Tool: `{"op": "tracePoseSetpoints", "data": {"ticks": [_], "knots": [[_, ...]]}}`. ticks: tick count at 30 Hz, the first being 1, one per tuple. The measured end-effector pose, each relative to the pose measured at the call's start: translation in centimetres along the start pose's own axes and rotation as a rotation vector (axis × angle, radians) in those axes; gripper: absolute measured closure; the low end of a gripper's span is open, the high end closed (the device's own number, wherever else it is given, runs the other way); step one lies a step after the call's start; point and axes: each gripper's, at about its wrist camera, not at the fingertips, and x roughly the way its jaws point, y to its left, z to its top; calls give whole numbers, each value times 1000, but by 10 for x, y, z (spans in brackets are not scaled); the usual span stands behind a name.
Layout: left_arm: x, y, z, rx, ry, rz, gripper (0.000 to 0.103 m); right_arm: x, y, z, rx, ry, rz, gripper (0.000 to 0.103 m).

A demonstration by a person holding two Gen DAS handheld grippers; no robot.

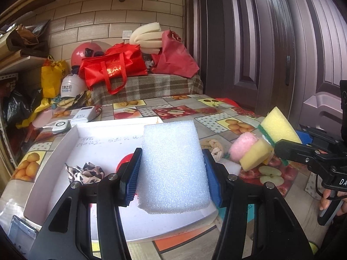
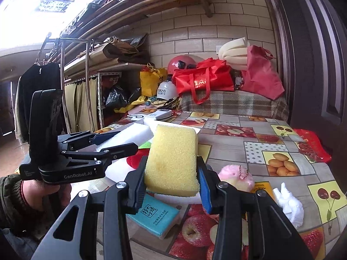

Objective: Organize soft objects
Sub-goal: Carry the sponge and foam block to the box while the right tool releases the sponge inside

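1. The white foam block is sitting clamped in the left tool, blue pads pressing on its two long sides; its long axis is running forward along the fingers, tilting slightly up and away from the camera.
2. It is hanging above the white tray, which is lying on the fruit-patterned tabletop.
3. The yellow sponge is being gripped by the right tool, long axis likewise pointing forward along the fingers, its green scrub layer showing in the left wrist view.
4. It is hovering over the tabletop, right of the tray.
5. Inside the tray a black-and-white scrunchie is lying near the left edge, with something red partly hiding behind the left finger.
6. Beside the tray a pink plush ball, a second yellow sponge piece and a knotted rope toy are lying close together.
7. Nearer the right tool, a teal tissue pack and a white crumpled soft item are resting on the tabletop.
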Motion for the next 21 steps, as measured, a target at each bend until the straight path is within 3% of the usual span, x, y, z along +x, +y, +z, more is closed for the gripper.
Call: {"op": "tracePoseSetpoints", "data": {"ticks": [11,21], "knots": [[-2,19,-1,-13,-3,45,49,17,20,3,-7,32,62,61],[-6,62,-2,-71,-15,147,49,46,36,5,8,99,119,61]]}}
